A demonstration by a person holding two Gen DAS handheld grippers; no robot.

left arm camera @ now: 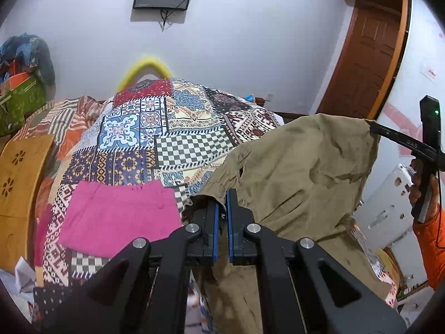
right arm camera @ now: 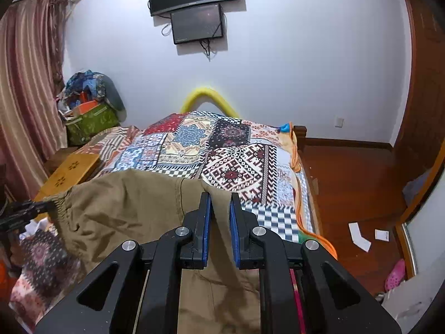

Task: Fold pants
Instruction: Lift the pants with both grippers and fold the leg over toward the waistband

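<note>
Khaki pants (left arm camera: 300,172) hang lifted above the patchwork bed cover (left arm camera: 167,128), stretched between both grippers. My left gripper (left arm camera: 221,203) is shut on the elastic waistband corner. My right gripper (right arm camera: 221,203) is shut on the other waistband edge of the pants (right arm camera: 133,206). In the left wrist view the right gripper (left arm camera: 372,126) shows at the far right, pinching the cloth. In the right wrist view the left gripper (right arm camera: 47,207) shows at the far left, holding the waistband. The legs hang down out of sight below both grippers.
Folded pink pants (left arm camera: 116,217) lie on the bed at the near left. A wooden lap table (left arm camera: 19,178) rests at the bed's left side. A yellow foam arch (right arm camera: 208,97) and screens (right arm camera: 194,8) are by the far wall. Wooden floor (right arm camera: 356,183) lies right of the bed.
</note>
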